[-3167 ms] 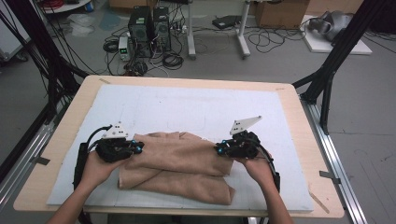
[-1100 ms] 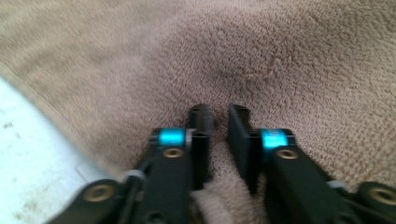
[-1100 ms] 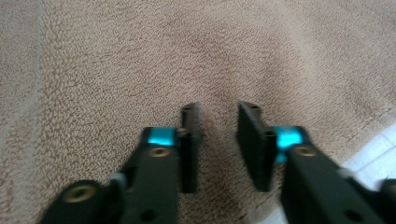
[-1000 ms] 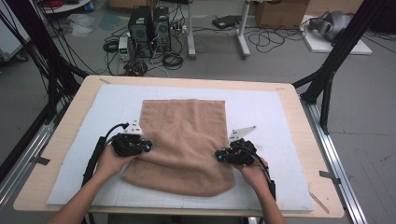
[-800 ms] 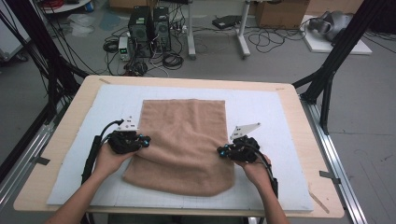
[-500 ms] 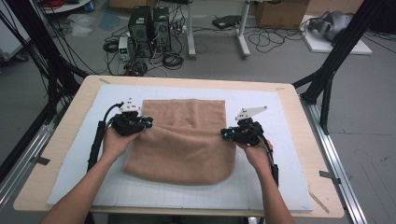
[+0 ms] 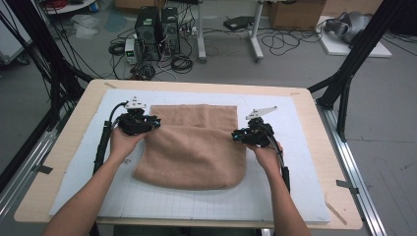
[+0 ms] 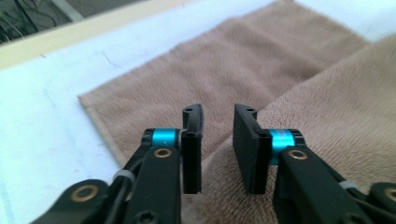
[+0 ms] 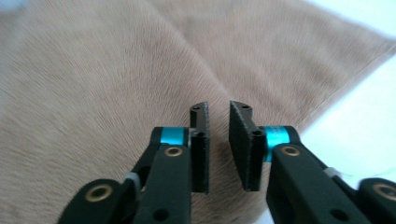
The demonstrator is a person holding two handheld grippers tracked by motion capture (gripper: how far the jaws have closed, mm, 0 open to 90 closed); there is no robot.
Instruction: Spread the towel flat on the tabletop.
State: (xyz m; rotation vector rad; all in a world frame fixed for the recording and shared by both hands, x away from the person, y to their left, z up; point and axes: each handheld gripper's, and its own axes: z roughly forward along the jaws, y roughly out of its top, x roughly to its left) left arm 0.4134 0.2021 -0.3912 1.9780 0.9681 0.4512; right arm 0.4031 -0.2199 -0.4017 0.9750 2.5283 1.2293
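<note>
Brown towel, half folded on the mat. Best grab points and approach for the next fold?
Probably the two near corners of the towel, where the rounded fold edge faces the person. Bring the left tongs in from the left side and the right tongs from the right, jaws low over the mat. Both have just been opening, nothing between them. The doubled fold there is thick and slightly raised, so easier to pinch.

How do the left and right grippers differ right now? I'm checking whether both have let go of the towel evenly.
The left gripper sits at the fold's left end, farther up the table; the right gripper sits at the right end, nearer the person. The left carries a small white plate, the right a longer tilted grey one. Both have just been opening: a narrow gap shows between each pair of fingers, nothing pinched, with the brown towel lying beneath.
</note>
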